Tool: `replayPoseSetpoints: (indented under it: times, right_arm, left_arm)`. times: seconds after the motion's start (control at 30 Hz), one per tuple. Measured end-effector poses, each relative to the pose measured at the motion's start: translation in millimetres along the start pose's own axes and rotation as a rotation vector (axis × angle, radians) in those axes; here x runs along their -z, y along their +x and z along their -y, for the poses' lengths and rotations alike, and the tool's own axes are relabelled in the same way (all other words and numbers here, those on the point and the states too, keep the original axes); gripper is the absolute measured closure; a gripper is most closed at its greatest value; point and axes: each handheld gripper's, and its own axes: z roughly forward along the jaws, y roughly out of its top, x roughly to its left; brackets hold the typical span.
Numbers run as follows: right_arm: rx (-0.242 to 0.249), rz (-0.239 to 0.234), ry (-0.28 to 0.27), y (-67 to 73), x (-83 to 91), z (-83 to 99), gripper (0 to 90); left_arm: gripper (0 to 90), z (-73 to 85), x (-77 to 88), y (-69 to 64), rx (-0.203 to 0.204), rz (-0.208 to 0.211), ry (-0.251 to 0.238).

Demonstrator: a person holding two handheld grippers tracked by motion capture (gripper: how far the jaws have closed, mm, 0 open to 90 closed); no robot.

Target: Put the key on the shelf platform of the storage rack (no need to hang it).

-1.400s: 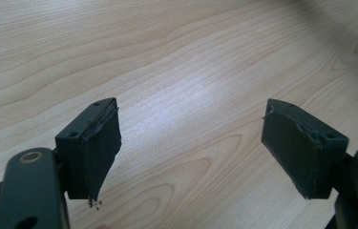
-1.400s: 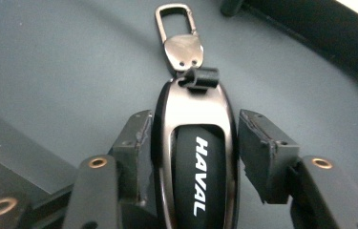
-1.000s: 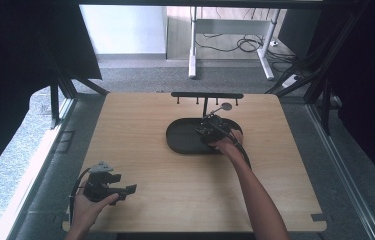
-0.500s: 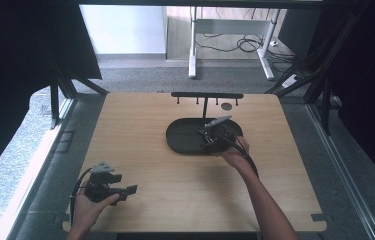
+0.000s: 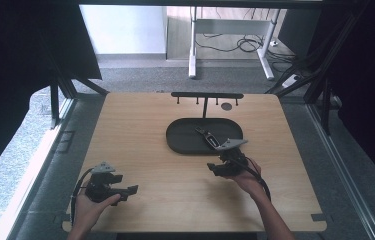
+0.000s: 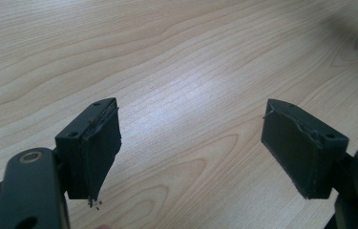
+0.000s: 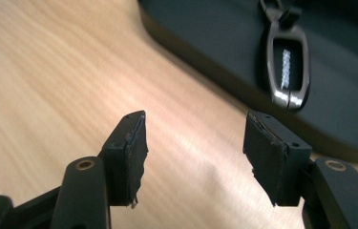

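A black oval tray lies mid-table, below a black rack with small hooks. In the tray rests a dark metal carabiner-style key clip, also close ahead in the right gripper view on the tray floor. My right gripper hovers over bare wood just near of the tray's front rim, jaws open and empty. The left gripper sits at the near left of the table, open, with only wood grain between its pads.
A small dark disc lies on the table by the rack's right end. The wooden table has bare room left of the tray. Black frame struts stand off both far corners.
The right gripper has drawn back from the tray toward the near edge, leaving the key clip lying in the tray. The left gripper has stayed put.
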Motion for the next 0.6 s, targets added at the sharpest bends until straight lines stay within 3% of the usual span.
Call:
replayPoseSetpoints:
  times: [0.23, 0.27, 0.6]
  right_arm:
    - [-0.038, -0.009, -0.013, -0.4, 3.3, 32.4, 41.4]
    - [-0.024, -0.002, -0.003, -0.7, 2.8, 34.5, 41.2]
    - [-0.031, 0.024, -0.049, -0.9, 11.3, 35.2, 40.5]
  left_arm:
    - [21.3, 0.5, -1.3, 0.2, 0.003, -0.002, 0.004]
    - [21.3, 0.6, -1.5, 0.1, 0.002, -0.001, 0.005]
    - [21.3, -0.4, 0.9, 1.0, 0.004, -0.002, -0.002]
